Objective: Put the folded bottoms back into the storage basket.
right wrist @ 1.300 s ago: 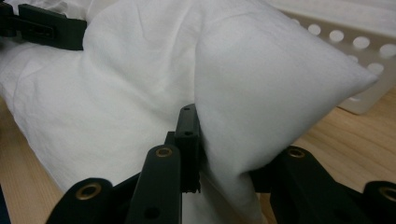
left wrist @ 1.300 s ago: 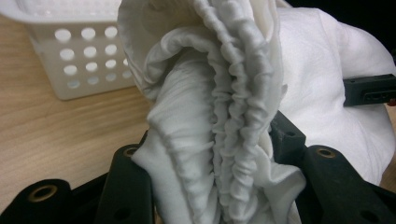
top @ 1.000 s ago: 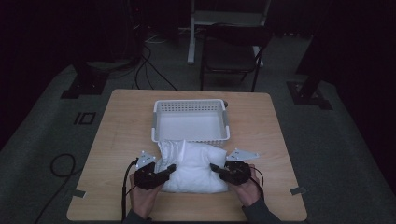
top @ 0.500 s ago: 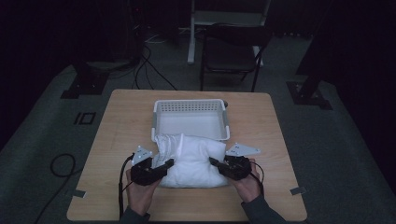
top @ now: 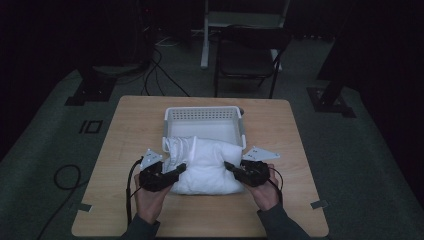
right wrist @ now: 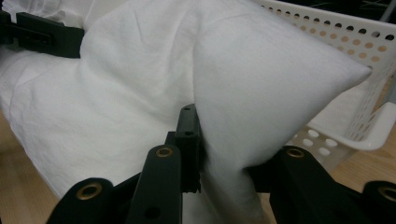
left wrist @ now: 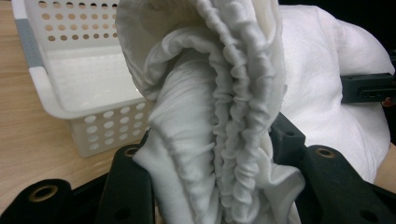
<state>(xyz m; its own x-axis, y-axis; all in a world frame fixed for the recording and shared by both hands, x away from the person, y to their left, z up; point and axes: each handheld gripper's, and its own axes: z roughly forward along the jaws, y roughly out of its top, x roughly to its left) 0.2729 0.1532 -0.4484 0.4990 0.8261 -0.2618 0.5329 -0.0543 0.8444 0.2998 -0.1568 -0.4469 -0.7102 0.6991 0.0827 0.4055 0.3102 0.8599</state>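
Table (top: 125,150) of light wood carries the whole setup and lies beneath both grippers. White perforated basket (top: 202,116) stands on it just beyond the grippers, on the far side from the person; in the left gripper view its near corner (left wrist: 88,130) sits just beyond and to the left of the jaws, and in the right gripper view its rim (right wrist: 373,135) passes behind and to the right of the jaws.

White bundle of cloth (top: 205,165), a soft folded textile with one gathered, elasticated edge, spans the gap between the two grippers. Its far edge reaches up to the basket's near wall; whether it rests on that wall cannot be told.

Left gripper (top: 175,170) is clamped on the left end of the bundle. In the left gripper view the gathered edge (left wrist: 233,140) rises in a thick ruffled column between the two black jaws, which press on it from both sides at a moderate width.

Right gripper (top: 232,167) is clamped on the right end of the bundle. In the right gripper view a smooth fold of the cloth (right wrist: 261,93) is pinched between jaws set narrowly, and a pointed corner of it juts towards the basket.

Each gripper is held by one hand at the near table edge.
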